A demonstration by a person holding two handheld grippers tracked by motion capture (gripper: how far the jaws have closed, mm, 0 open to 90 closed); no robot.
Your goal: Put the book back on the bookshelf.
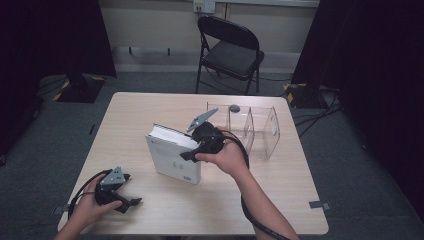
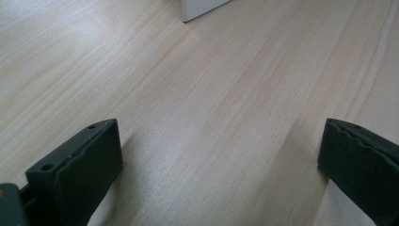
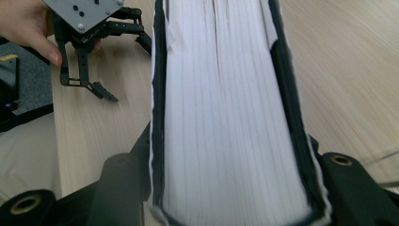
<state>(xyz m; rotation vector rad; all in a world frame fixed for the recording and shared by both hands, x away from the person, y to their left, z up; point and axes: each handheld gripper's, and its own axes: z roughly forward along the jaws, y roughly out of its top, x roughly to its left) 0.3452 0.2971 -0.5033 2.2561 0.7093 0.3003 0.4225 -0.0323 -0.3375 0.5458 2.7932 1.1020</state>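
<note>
White book (image 1: 172, 160) upright on bench (image 1: 280, 200), top edge between right tongs (image 1: 192, 152), grip not confirmed. Left tongs (image 1: 131, 195) released, resting near bench's near-left corner.

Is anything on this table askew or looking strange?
The white book stands on edge, leaning, with the right tool around its top; its dust jacket looks frayed near the jaws. The clear acrylic rack beside it stands straight.

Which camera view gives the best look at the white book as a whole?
The high view: there the book stands upright on the table with its cover and top edge visible. The right gripper view shows its page edges close up between the jaws. The left gripper view shows just one corner.
</note>
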